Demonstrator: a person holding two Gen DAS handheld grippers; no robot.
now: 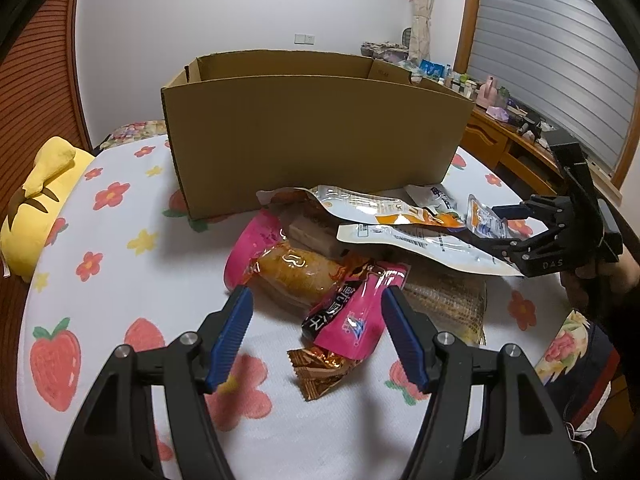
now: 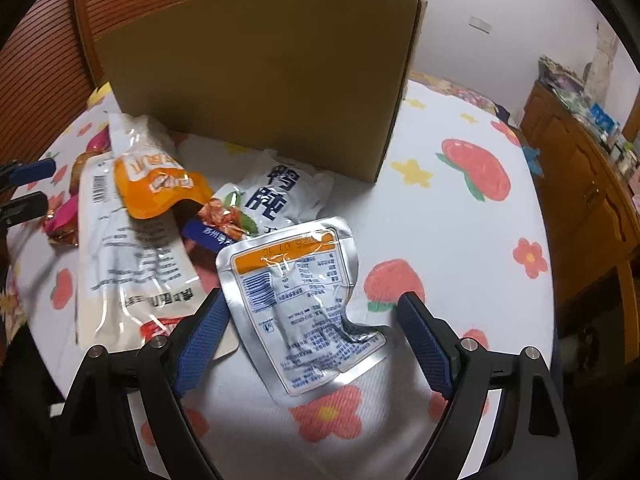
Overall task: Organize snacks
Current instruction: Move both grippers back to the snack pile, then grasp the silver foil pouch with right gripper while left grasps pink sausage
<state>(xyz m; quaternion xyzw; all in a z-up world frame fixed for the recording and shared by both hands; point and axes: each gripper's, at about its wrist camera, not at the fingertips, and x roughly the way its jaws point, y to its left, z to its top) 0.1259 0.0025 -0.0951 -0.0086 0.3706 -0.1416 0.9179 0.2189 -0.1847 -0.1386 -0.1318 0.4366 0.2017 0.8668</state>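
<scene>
Silver pouch (image 2: 308, 312) | between open right tool (image 2: 316, 340) fingers | untouched

Both wrist views angled down, close over snacks (image 1: 352, 248), sharing cardboard box (image 2: 256, 80)

Snack packets (image 1: 360, 240) heaped before open cardboard box (image 1: 312, 128)

"鸭肫" on white pouch (image 2: 280, 196) (large print)
</scene>
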